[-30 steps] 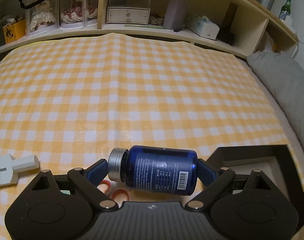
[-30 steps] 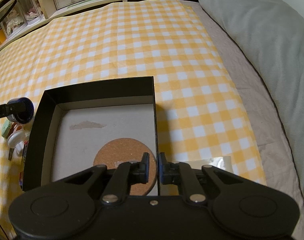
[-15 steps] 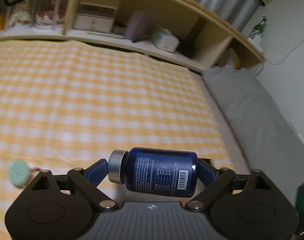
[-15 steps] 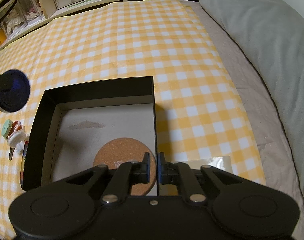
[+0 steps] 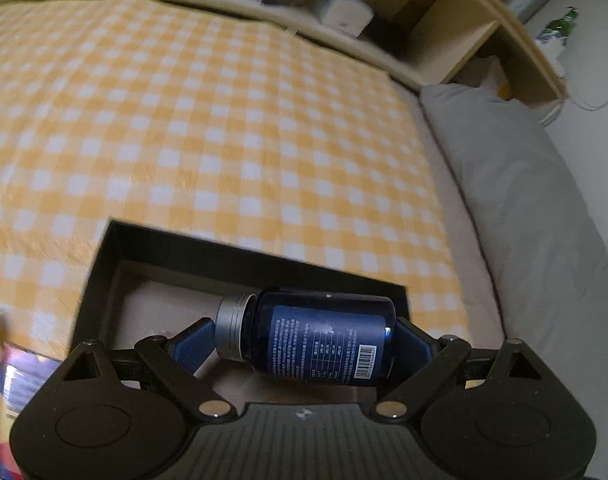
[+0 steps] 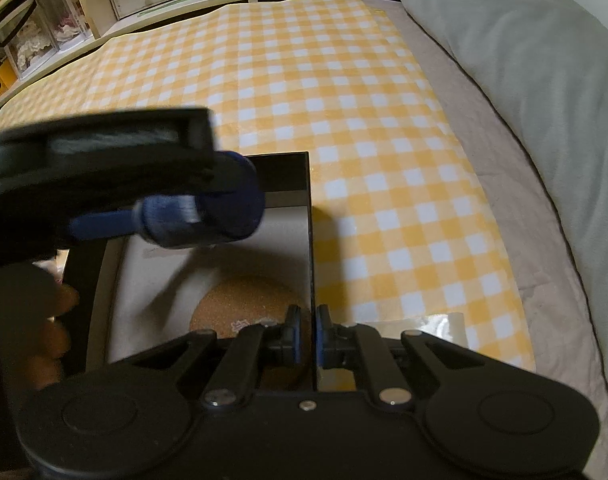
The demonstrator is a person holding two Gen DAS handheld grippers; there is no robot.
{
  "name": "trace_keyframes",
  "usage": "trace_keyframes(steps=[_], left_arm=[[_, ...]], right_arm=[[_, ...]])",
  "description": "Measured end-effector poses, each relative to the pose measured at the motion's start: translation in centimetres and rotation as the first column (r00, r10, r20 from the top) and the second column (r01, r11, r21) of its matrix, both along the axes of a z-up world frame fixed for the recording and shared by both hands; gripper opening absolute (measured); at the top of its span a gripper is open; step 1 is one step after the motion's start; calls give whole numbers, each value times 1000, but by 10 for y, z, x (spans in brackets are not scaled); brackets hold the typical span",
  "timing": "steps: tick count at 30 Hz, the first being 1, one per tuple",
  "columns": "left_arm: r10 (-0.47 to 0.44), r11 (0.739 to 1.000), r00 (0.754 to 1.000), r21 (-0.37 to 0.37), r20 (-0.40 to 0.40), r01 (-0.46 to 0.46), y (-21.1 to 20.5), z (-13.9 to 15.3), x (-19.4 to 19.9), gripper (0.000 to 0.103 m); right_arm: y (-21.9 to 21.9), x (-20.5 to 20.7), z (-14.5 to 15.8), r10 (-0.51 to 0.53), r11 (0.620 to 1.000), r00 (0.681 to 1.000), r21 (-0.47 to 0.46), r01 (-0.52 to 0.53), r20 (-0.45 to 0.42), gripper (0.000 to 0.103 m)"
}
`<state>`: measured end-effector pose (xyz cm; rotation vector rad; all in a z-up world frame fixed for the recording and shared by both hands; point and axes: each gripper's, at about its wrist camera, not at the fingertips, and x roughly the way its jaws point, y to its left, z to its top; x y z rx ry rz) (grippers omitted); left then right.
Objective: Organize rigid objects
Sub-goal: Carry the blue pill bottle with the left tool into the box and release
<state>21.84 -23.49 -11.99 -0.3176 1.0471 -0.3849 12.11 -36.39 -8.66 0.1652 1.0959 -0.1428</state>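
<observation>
Carefully lower the blue bottle [image 5: 320, 340], clamped sideways in the left gripper [image 5: 304, 340], into the black box [image 6: 310, 216] behind the cork coaster [image 6: 243, 304] while the right gripper [image 6: 308, 330] pinches the box's wall.

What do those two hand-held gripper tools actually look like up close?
Both match: the left gripper and right gripper have matte black bodies with two round discs, angled black link arms on silver screws, and blue fingertip pads. No cables or sleeves show.

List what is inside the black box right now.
A round cork coaster lies on the pale floor of the black box. The blue bottle, clamped in the left gripper, hangs above the box and hides part of the floor; the near corners are covered by the grippers.
</observation>
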Motion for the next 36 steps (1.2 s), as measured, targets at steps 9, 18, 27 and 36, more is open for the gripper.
trace_keyframes(steps=[9, 18, 27, 36], left_arm=[[-8, 999, 1000, -42, 11, 9, -5, -22, -1, 103], [-76, 997, 991, 4, 108, 76, 5, 12, -10, 103], [-151, 976, 955, 191, 256, 103, 19, 54, -40, 103], [-225, 942, 890, 324, 398, 93, 43, 87, -81, 103]], right_arm=[[-1, -1, -2, 10, 1000, 1000, 8, -10, -2, 9], [-2, 0, -3, 7, 1000, 1000, 13, -7, 0, 9], [-2, -1, -4, 1, 1000, 1000, 24, -2, 4, 9], [-2, -4, -4, -2, 999, 1000, 36, 2, 10, 9]])
